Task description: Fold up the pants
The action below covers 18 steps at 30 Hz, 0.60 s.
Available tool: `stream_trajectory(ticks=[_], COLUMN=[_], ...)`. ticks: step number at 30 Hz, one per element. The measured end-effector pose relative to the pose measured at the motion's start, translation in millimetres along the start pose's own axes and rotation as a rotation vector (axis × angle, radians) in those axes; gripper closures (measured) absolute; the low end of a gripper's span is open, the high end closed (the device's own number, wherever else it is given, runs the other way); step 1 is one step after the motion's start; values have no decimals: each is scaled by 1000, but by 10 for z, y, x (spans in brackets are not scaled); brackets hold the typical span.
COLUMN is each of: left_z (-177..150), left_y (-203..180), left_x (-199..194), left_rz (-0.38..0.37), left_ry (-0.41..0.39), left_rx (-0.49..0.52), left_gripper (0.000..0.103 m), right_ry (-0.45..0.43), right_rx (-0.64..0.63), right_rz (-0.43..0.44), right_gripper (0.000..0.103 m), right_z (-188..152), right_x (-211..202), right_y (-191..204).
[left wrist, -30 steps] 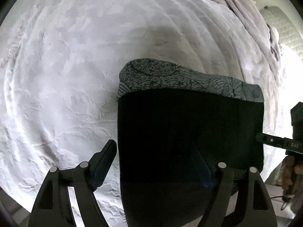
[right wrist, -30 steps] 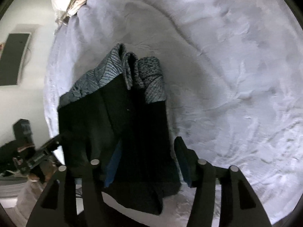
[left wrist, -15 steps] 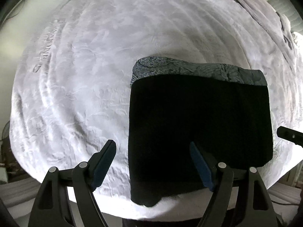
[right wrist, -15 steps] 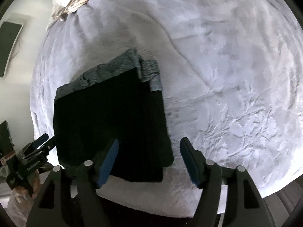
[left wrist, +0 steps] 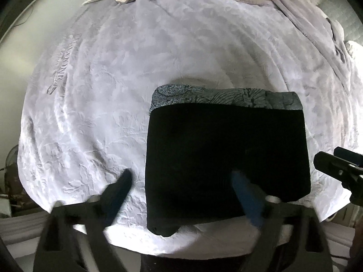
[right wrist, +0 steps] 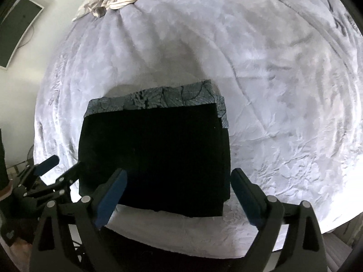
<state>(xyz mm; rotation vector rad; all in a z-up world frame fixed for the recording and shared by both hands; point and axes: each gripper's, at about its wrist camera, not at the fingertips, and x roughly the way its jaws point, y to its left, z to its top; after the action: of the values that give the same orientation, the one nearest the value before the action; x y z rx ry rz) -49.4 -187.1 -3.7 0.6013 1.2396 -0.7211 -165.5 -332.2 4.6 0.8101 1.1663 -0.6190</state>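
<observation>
Pale bedspread (left wrist: 109,104) bears folded black pants (left wrist: 226,158), creases lost in darkness; both hand-held grippers (left wrist: 181,181) (right wrist: 178,181) opening, empty.

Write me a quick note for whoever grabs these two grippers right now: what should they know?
Left gripper: jaws opening, nothing between them, above the pants.
Right gripper: jaws opening, also empty.
Pants: folded into a compact black rectangle near the front edge of the bed, patterned band at the far side.
Done: the fold looks finished and released.
Left: perhaps square up the uneven front edge; otherwise nothing obvious.
</observation>
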Motion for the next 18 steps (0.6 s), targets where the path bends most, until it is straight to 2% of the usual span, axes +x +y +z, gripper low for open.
stream_trajectory(ticks=[18], left_z=[-22], left_y=[-75], left_x=[-82], left_rz=[13], left_ry=[2], left_rx=[2], left_gripper=[1], right_ry=[-37], right_rx=[-3], right_rz=[-85], right_gripper=[8], right_z=[-43], right_x=[-104], right_y=[70])
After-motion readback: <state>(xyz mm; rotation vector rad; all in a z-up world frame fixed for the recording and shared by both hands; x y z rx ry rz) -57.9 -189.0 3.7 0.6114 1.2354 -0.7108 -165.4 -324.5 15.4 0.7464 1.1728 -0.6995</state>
